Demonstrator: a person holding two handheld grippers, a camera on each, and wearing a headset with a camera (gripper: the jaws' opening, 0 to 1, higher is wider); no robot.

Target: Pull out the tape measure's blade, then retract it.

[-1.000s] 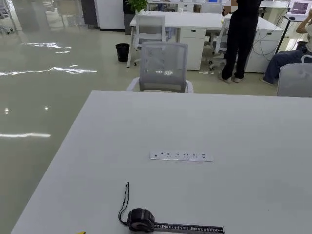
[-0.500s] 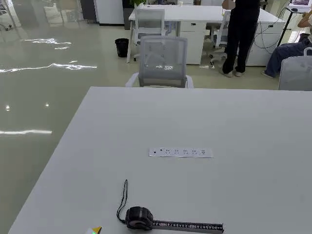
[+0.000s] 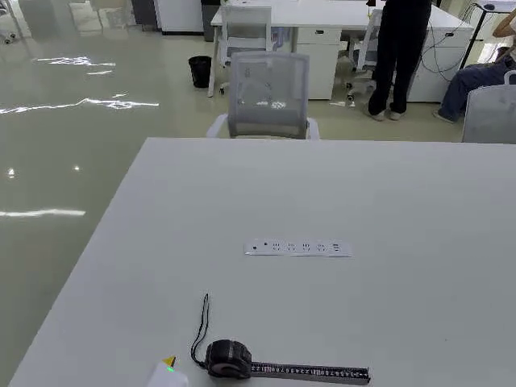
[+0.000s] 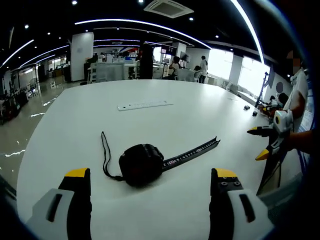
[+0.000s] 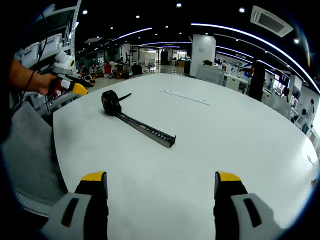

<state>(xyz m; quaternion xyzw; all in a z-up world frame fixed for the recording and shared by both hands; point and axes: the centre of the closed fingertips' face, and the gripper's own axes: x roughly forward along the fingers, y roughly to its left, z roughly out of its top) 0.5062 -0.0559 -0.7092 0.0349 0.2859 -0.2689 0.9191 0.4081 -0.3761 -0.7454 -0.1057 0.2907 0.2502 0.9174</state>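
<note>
White table stretches into an open office, with a power strip flat near its middle and a grey chair at the far edge.

The left gripper has its jaws spread wide and holds nothing, hanging low over the table. Straight ahead of it, close and centred between the jaws, lies the tape, its black case resting on the table. A thin cord loops off the case to the left in that view. The blade runs out of the case the other way, flat on the table. It ends short of the right gripper, which is likewise spread wide and empty, well apart from the tape. In the right gripper view the blade's free end points roughly back toward that gripper, with the case at the far end.

The long axis therefore runs across the person, case on the left and blade end on the right. The left gripper is much the nearer to the case. The right gripper is the nearer to the blade's end, though not close to it.

With the blade lying out, the pull looks at least partly done, and nothing is held. The next move probably wants the left jaws to close across the case, which they already frame. The right gripper would have to travel in along the axis to reach the tip. The rounded case may skid when squeezed.
</note>
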